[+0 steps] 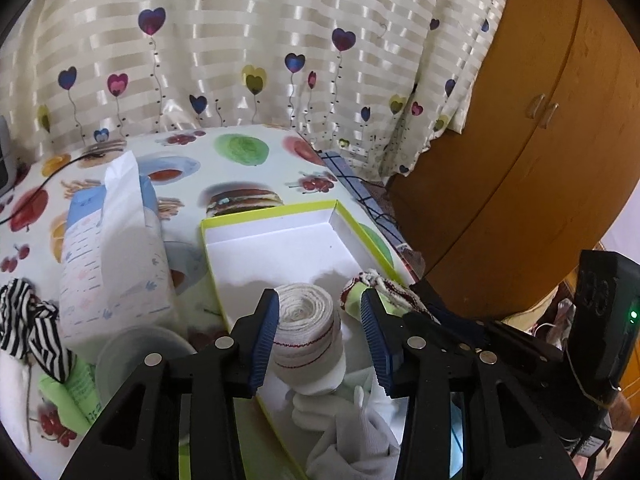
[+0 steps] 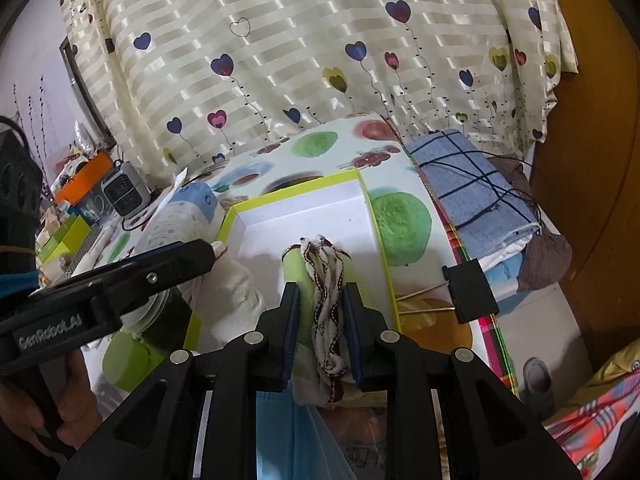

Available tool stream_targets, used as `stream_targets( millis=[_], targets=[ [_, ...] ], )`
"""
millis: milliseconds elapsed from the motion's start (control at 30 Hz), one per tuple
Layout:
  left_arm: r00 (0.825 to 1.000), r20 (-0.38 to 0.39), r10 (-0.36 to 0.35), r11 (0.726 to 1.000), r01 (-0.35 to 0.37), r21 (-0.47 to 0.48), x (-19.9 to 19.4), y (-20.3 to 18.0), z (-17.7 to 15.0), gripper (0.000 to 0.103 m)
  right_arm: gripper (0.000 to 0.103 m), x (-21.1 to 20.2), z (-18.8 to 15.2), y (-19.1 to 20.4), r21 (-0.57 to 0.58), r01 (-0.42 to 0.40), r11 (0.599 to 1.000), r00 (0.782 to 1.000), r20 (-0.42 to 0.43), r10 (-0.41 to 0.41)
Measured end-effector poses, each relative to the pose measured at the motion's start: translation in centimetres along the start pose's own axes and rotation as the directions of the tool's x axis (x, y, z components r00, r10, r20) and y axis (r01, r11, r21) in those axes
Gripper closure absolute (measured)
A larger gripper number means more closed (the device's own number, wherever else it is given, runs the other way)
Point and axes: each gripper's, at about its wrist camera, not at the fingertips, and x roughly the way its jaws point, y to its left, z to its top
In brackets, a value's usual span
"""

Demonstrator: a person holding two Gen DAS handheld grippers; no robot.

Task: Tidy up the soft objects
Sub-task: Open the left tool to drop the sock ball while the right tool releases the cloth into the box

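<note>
Box (image 1: 280, 216) holds rolled sock (image 1: 306, 332) between spread left tongs (image 1: 320, 344); right tongs (image 2: 322, 332) pinch green sock (image 2: 320, 320).

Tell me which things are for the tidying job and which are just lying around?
For the job: rolled white cloth, green and white sock, green-edged box, striped cloth.
Lying about: tissue pack, binder clip, blue checked cloth.

Food-print table (image 1: 240, 168) bears box (image 1: 276, 218), tissue pack (image 1: 112, 264).
</note>
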Motion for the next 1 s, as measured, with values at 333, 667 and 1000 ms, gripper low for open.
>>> stream_targets(
  millis=[333,667,1000],
  targets=[
    [0.999,0.033,-0.011,1.0,0.012,-0.017,-0.9,0.5,0.8,0.058,0.066,-1.9,0.6,0.3,0.006,-0.003,1.0,0.998,0.067,0.002],
    [0.998,0.059,0.002,1.0,-0.001,-0.013,-3.7,0.9,0.2,0.058,0.066,-3.5,0.4,0.8,0.008,-0.004,1.0,0.996,0.087,0.003],
    [0.997,0.077,0.011,0.999,-0.014,0.037,-7.5,0.5,-3.1,0.058,0.066,-5.7,-0.7,3.4,-0.049,-0.001,0.999,0.996,0.089,0.006]
  ],
)
